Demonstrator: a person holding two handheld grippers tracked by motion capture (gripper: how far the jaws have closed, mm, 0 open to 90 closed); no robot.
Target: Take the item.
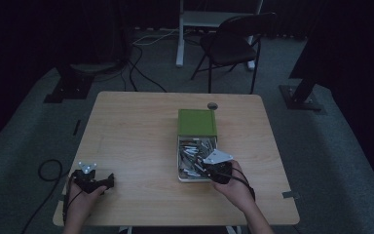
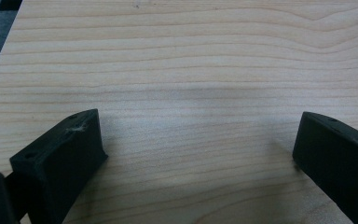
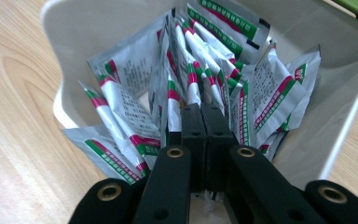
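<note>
1. The foil sachets [image 3: 186, 88], silver with green and red bands, stand packed in an open white box [image 3: 84, 28] right of the desk's [image 1: 136, 131] middle.
2. The box's green lid [image 1: 196, 122] lies just behind it.
3. The right gripper [image 3: 207, 114] dips into the box, fingers pressed together among the sachets; whether one is pinched between them I cannot tell.
4. The left gripper [image 1: 93, 179] rests near the desk's front left edge, fingers wide apart over bare wood.

Glossy foil sachets [image 3: 135, 74], matt white box [image 3: 317, 126], pale wood-grain table [image 2: 182, 70]
</note>
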